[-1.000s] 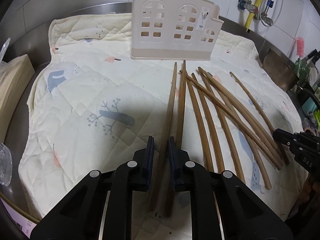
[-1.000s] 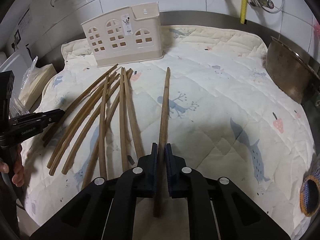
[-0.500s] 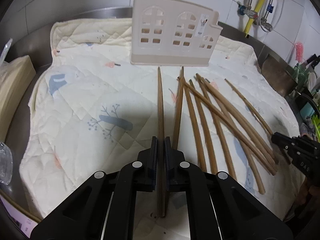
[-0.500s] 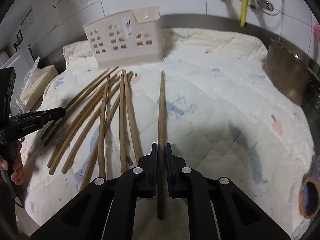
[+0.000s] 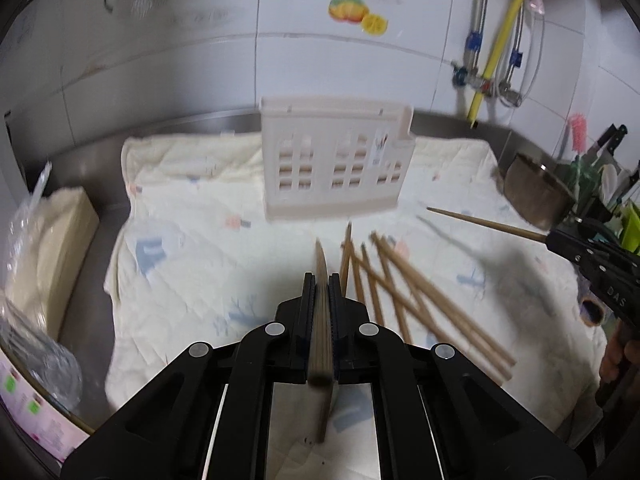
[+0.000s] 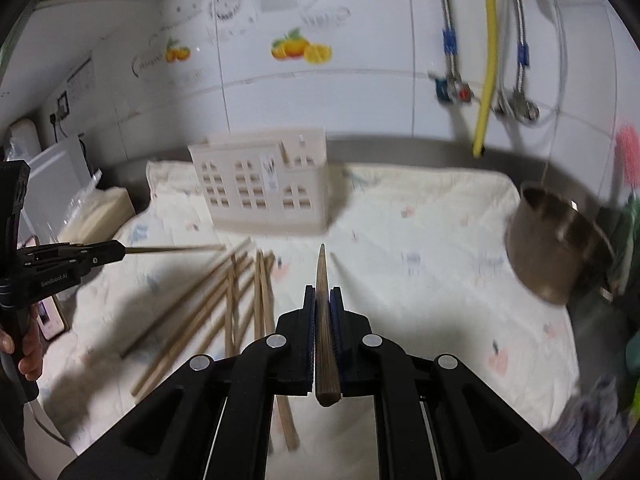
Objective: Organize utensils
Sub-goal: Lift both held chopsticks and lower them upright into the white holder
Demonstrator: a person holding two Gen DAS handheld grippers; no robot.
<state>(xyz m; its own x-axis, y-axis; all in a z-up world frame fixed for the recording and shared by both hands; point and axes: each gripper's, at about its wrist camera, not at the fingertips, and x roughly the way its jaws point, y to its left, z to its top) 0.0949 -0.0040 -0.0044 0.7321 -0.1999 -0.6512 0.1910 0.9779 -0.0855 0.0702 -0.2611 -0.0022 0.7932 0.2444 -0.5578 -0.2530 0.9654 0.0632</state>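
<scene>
Both grippers have lifted off the cloth since a second ago, each carrying one chopstick up toward the holder.

Clamped tight on a chopstick, the left gripper aims its tip at the cream utensil holder; the right gripper grips its own chopstick the same way, presumably so each can drop in tip-first. Long, tapered, brown wooden sticks, they hang above the quilted cloth. Several loose chopsticks lie fanned on the cloth just before the holder, which stands upright at the back.
</scene>
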